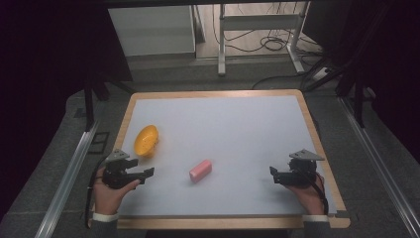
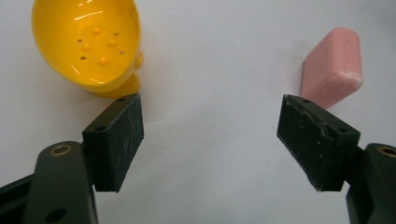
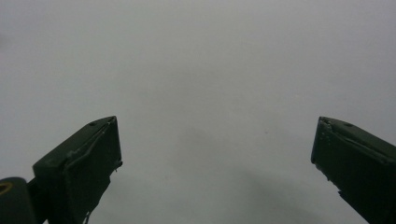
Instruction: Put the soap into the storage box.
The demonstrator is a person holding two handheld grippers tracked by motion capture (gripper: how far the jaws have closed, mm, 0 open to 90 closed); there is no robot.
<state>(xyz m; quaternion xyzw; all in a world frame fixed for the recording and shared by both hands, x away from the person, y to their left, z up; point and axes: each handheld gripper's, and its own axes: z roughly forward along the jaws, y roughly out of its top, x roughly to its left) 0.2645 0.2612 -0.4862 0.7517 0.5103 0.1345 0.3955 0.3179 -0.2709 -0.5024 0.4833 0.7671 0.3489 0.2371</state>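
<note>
nothing is picked up yet, so the work looks to be at its very start: the pink soap bar [image 1: 200, 170] lies bare on the grey table [image 1: 237, 129], a little below the middle of the high view, and the yellow soap dish [image 1: 146, 140] sits apart from it, toward the left of the frame, tilted on its side. judging by the pair, the soap probably belongs in the dish, and every step of that is left: reach, grasp, carry, set down

the left gripper [image 1: 141, 174] rests at the lower left of the high view, jaws spread wide and holding nothing; in the left gripper view the dish [image 2: 88, 44] fills the upper left corner and the soap [image 2: 332, 67] stands at the upper right, both beyond the jaw tips and neither touched. the right gripper [image 1: 273, 172] sits at the lower right of the high view, well away from both things, its jaws also wide and bare, with plain table surface [image 3: 201, 84] ahead of it

count: one soap bar, one dish, two grippers, two hands [image 1: 109, 196] coming in from the bottom edge
</note>
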